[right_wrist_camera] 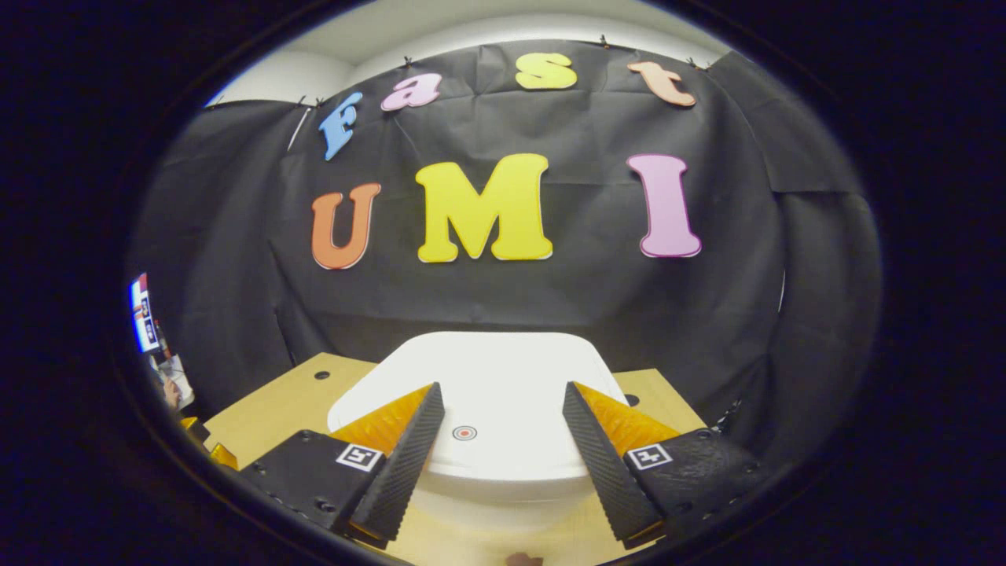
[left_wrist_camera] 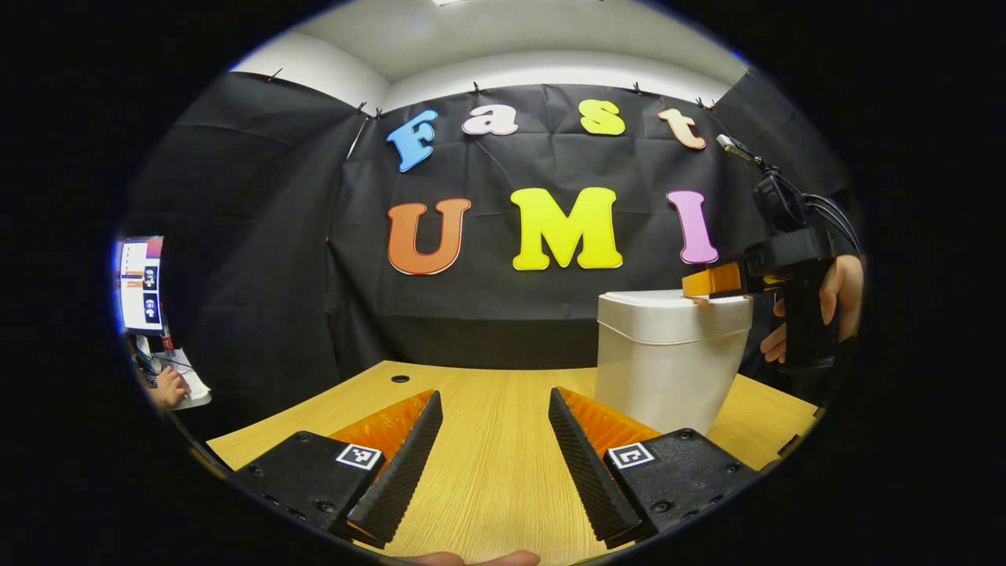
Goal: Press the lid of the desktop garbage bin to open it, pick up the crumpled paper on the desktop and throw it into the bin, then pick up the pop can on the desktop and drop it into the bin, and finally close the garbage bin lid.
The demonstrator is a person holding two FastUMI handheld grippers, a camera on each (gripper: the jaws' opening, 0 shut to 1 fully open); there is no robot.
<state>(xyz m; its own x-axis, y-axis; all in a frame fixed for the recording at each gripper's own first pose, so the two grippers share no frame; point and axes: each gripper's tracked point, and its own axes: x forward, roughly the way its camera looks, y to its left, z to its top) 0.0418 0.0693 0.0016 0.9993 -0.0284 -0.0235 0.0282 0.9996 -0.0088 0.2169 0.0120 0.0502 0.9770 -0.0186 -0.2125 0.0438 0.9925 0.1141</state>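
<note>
bin: white garbage bin stands on the wooden desktop, lid down
lid mark: small red target dot near the lid's front edge
right gripper: jaws spread wide, nothing held, over the lid's front part; seen from the left gripper view, its tips sit at the lid top, contact unclear
left gripper: jaws wide, empty, low over bare desktop, left of the bin
hand: holding the right gripper's handle

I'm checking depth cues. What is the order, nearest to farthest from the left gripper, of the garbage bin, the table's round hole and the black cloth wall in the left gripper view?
1. Garbage bin, right, just ahead.
2. Round hole, left, at the far edge.
3. Black cloth wall, behind the table.
</note>
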